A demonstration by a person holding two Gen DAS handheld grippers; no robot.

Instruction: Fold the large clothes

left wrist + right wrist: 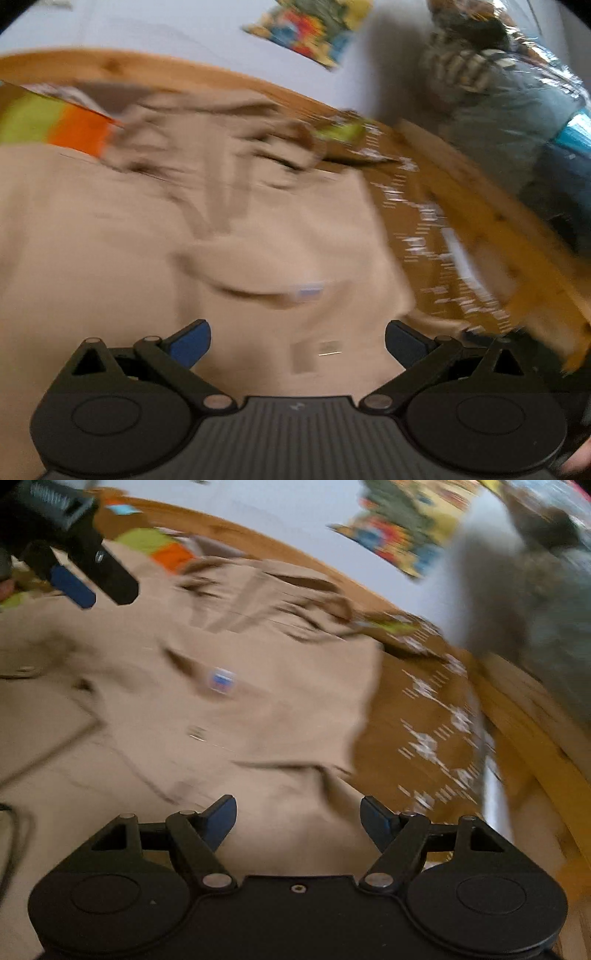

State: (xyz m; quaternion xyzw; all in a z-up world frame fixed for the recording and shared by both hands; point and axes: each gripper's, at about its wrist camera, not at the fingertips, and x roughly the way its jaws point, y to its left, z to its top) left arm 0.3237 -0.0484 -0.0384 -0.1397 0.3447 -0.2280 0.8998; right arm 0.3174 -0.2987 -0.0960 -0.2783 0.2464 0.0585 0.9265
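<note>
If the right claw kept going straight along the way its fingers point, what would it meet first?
Most likely the beige garment, which fills the view just ahead of the open right claw. The frame is motion-blurred, so depth is uncertain, but nothing else shows in that line.

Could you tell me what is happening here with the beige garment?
A person holds two tools over a beige garment spread on a brown patterned cover. The left tool and right tool are both open, gripping nothing. The fabric looks rumpled, and the frames are blurred.
</note>
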